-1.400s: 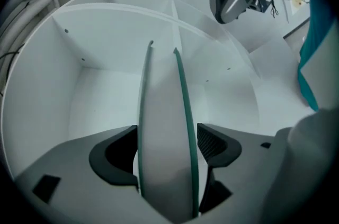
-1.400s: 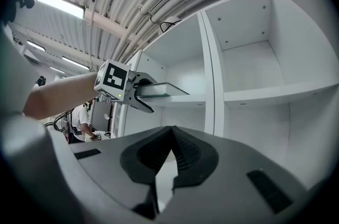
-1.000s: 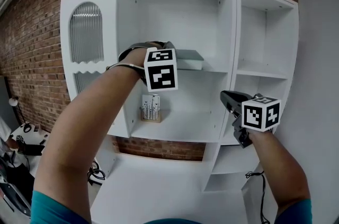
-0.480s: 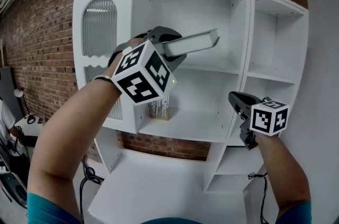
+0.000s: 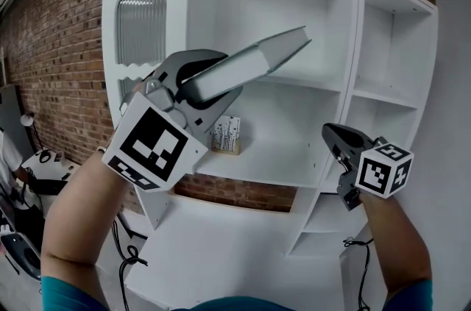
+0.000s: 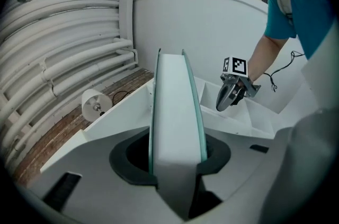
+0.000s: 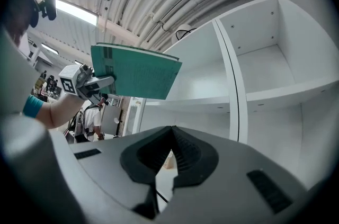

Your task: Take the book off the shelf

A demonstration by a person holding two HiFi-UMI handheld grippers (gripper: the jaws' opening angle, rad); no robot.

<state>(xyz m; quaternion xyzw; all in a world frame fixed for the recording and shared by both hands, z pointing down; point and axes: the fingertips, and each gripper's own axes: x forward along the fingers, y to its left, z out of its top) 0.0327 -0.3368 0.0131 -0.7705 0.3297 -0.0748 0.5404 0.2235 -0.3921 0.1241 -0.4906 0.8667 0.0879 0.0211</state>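
Left claw [image 5: 218, 79], just tightened, pinches the book [image 5: 266, 58], now lifted off the shelf [image 5: 318, 85].

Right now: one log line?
left gripper: jaws just closed tighter, shut on book | book: tilted, clear of shelf | right gripper: shut, empty

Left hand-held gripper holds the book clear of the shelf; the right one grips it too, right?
No: the right hand-held gripper is shut on nothing, away from the book, per the right gripper view. Only the left hand-held gripper holds it.
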